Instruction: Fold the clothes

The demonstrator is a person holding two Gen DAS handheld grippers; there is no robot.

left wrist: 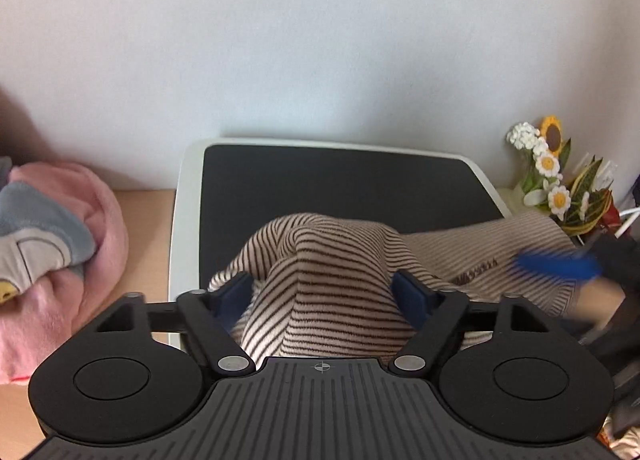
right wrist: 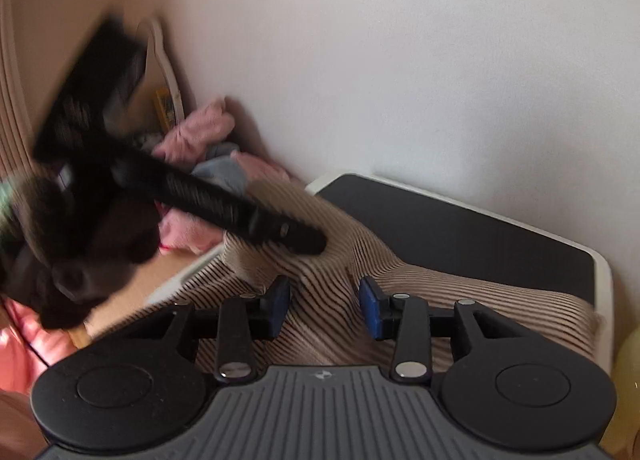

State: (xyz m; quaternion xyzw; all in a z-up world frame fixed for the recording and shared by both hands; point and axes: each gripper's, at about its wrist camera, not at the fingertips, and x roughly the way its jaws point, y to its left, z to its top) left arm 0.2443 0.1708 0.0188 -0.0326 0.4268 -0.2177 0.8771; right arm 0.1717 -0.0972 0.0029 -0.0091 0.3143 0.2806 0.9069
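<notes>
the left gripper (left wrist: 324, 296) stands parted around a raised fold of the beige brown-striped knit garment (left wrist: 320, 300). the right gripper (right wrist: 324, 308) straddles another ridge; whether either one pinches, i cannot tell. the garment lies on the black white-rimmed mat (left wrist: 320, 180).

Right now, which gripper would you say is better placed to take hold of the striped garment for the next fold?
Probably the left gripper: a raised ridge of the striped garment already bulges between its wide-open fingers. The right gripper also straddles a fold, but a flatter one.
</notes>
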